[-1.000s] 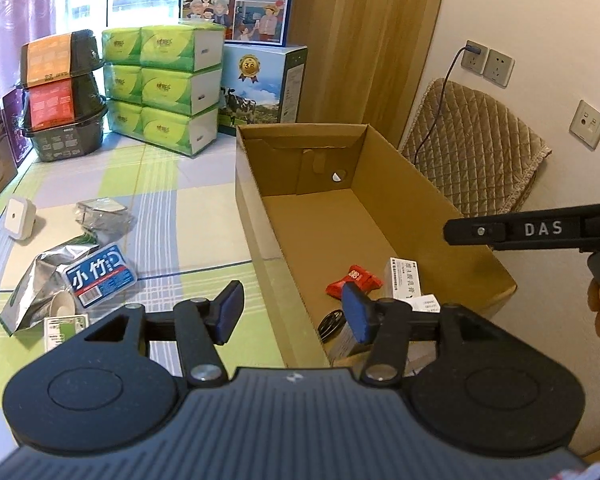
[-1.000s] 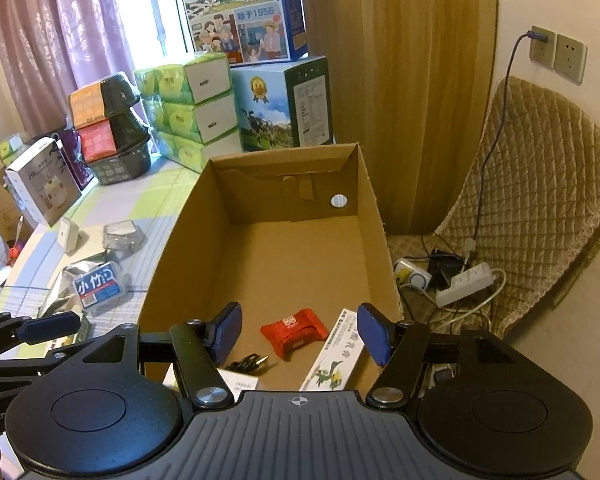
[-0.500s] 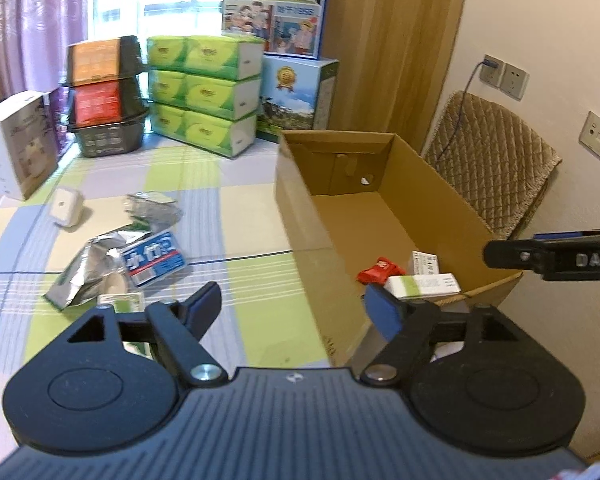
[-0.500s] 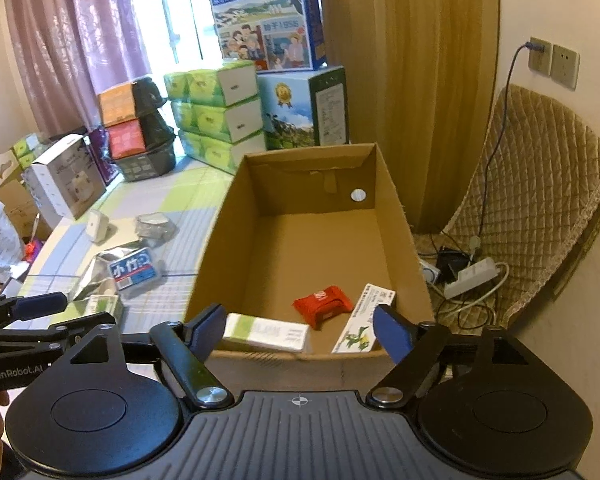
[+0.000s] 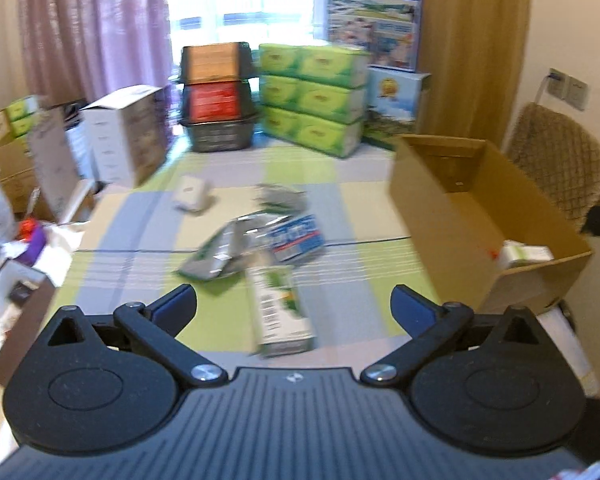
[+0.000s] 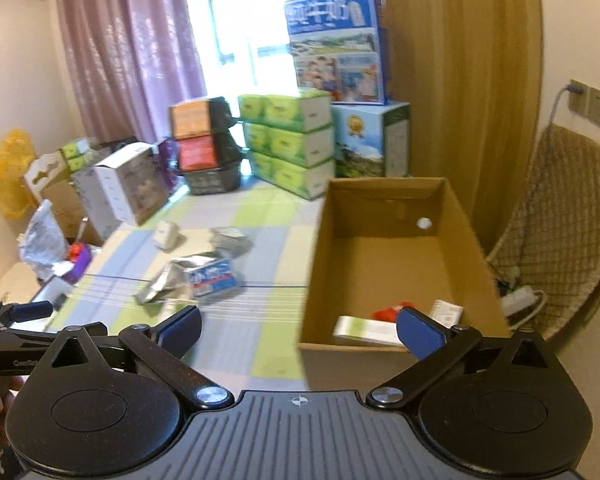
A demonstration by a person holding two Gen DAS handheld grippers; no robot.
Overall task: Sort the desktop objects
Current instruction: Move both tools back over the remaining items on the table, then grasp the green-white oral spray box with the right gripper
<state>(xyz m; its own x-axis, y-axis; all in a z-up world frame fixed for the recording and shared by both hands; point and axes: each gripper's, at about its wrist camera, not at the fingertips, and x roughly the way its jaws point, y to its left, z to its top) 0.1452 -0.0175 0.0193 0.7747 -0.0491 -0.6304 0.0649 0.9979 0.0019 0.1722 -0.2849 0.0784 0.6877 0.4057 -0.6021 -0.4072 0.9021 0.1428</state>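
Note:
An open cardboard box (image 6: 384, 344) (image 5: 456, 236) stands at the table's right edge, holding a white-green carton (image 6: 364, 330), a red packet (image 6: 386, 314) and a white leaflet (image 6: 446, 312). On the checked tablecloth lie a green-white carton (image 5: 280, 312), a blue-white pack (image 5: 298, 236) (image 6: 214, 276), crumpled foil bags (image 5: 220, 252) and a small white box (image 5: 190, 198). My left gripper (image 5: 294, 308) is open just before the green-white carton, nothing between its fingers. My right gripper (image 6: 298, 328) is open and empty, behind the near wall of the cardboard box.
Green tissue packs (image 5: 316, 100), stacked black baskets (image 5: 218, 96) and milk cartons (image 6: 338, 46) fill the table's far end. White boxes (image 5: 126, 132) and clutter line the left side. A quilted chair (image 6: 560, 220) with a power strip stands right of the cardboard box.
Both grippers have drawn back from the cardboard box and opened wider. The left view swung left over the table's loose items. A white-green carton now lies in the box.

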